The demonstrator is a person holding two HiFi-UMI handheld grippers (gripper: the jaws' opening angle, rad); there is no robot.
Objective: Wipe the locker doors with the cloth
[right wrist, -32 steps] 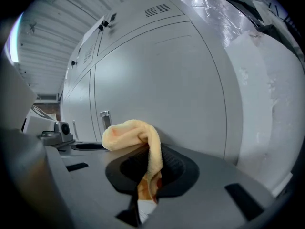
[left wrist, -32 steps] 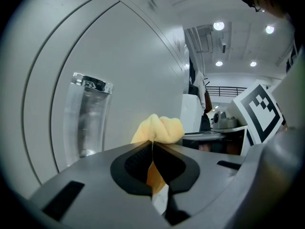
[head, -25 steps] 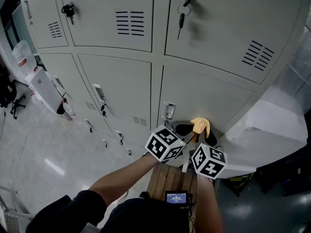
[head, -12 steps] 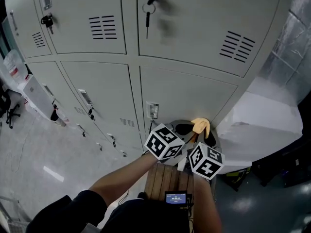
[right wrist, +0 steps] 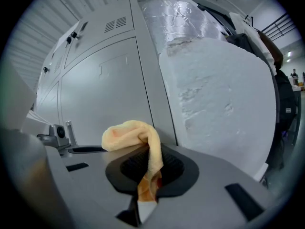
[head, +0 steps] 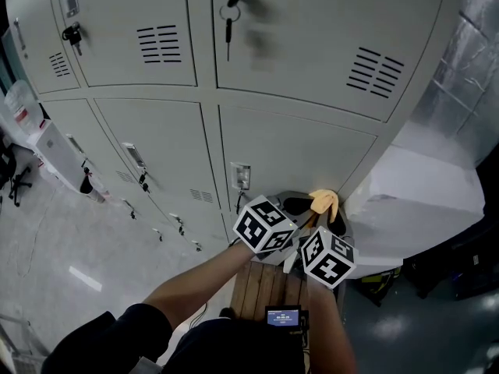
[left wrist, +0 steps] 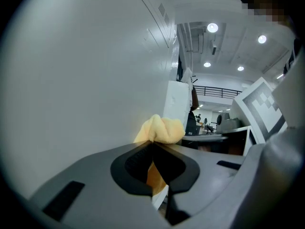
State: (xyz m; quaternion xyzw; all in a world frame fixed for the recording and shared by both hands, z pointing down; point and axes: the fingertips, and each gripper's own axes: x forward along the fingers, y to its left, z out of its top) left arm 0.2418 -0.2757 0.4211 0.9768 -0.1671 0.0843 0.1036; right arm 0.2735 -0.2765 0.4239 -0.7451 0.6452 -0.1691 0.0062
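A small yellow cloth (head: 322,202) is bunched low in front of the bottom locker door (head: 296,154). The left gripper (head: 302,208) and right gripper (head: 330,218) meet there, marker cubes almost touching. In the right gripper view the cloth (right wrist: 128,131) arcs up and drops into the shut jaws of the right gripper (right wrist: 151,149). In the left gripper view the cloth (left wrist: 159,129) pokes out of the closed tip of the left gripper (left wrist: 152,144), close against the grey door (left wrist: 86,80).
A white foam block (head: 421,193) stands right of the lockers, close to the grippers. Keys (head: 228,18) hang from the upper door's lock. A wooden slatted surface (head: 269,287) and a small screen (head: 282,315) lie below the grippers. More lockers run off to the left.
The head view has swung so the lockers sit further left and lower in the picture. Both grippers stay together on the cloth, the right cube a little closer to the left one.
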